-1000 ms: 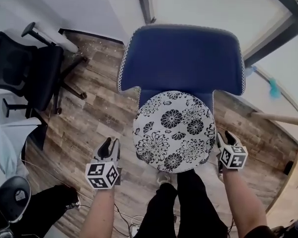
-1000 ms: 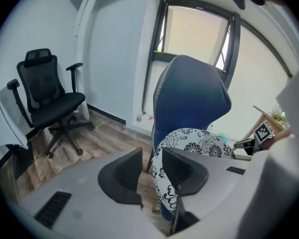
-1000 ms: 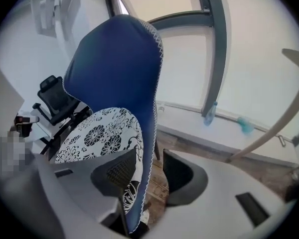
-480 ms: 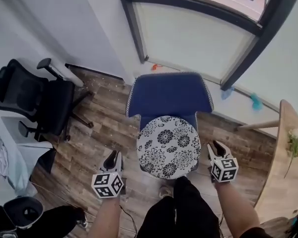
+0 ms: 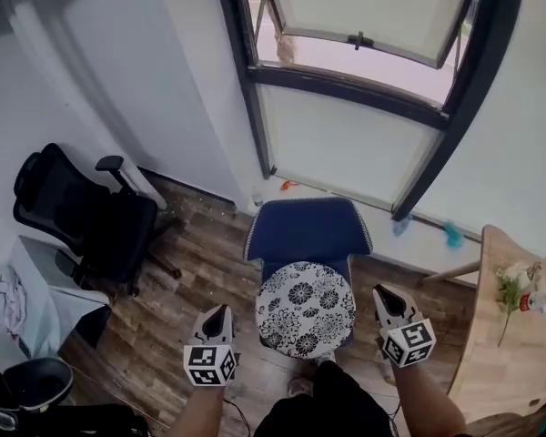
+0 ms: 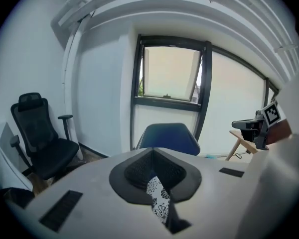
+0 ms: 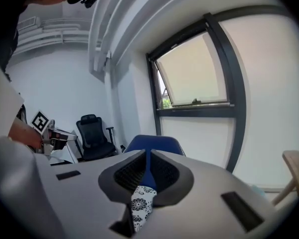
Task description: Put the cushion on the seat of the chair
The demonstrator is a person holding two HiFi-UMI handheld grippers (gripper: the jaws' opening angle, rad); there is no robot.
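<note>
**Jaws closed and empty, floral cushion on the blue seat**

The jaws of the left gripper meet at their tips. Those of the right gripper are all but together, with only a sliver of blue between the pads, and neither clamps anything. The round black-and-white floral cushion lies flat on the seat of the blue chair, up against the backrest, with one gripper off each side and clear of its rim.

The cushion already lies where the task wants it, so what seems to be left is mainly care: keep both grippers off the rim so that nothing drags it askew, and check from above that it sits square on the seat.

A second ago both pairs of jaws stood apart, low beside the cushion's edge, and the chair filled the head view. Now the view is much wider, taking in the open window, the black office chair and a wooden table. The cushion has not shifted.
</note>
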